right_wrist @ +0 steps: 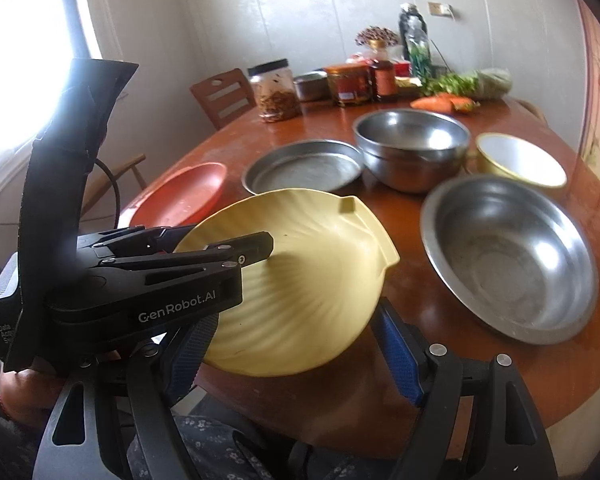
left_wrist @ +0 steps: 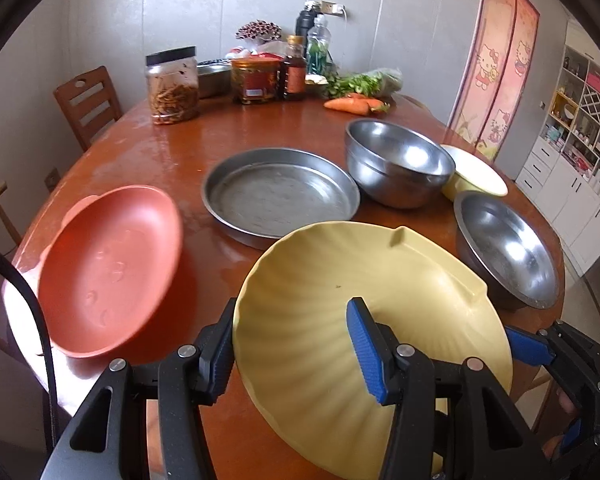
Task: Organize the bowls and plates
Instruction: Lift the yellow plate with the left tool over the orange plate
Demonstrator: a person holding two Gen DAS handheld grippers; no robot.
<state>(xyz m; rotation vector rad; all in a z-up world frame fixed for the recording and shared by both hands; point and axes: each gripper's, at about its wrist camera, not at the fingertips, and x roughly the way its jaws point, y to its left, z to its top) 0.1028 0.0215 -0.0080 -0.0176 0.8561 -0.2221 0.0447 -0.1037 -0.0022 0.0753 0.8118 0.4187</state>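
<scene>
The yellow plate (left_wrist: pixel 364 320) is tilted above the near table (left_wrist: pixel 172 152) edge, its rim clamped between the left gripper (left_wrist: pixel 300 344) fingers. The right gripper (right_wrist: pixel 292 352) sits just beside it on the right, fingers apart, holding nothing. To the left lies a red plate (left_wrist: pixel 108 272); beyond, a steel pan (left_wrist: pixel 280 196); to the right, 2 steel bowls (left_wrist: pixel 400 160) and a yellow bowl (left_wrist: pixel 476 172).

Jars (left_wrist: pixel 173 86), sauce bottle (left_wrist: pixel 294 69), carrots (left_wrist: pixel 354 105), greens (left_wrist: pixel 360 82); chair (left_wrist: pixel 88 104) behind, possibly wooden.
</scene>
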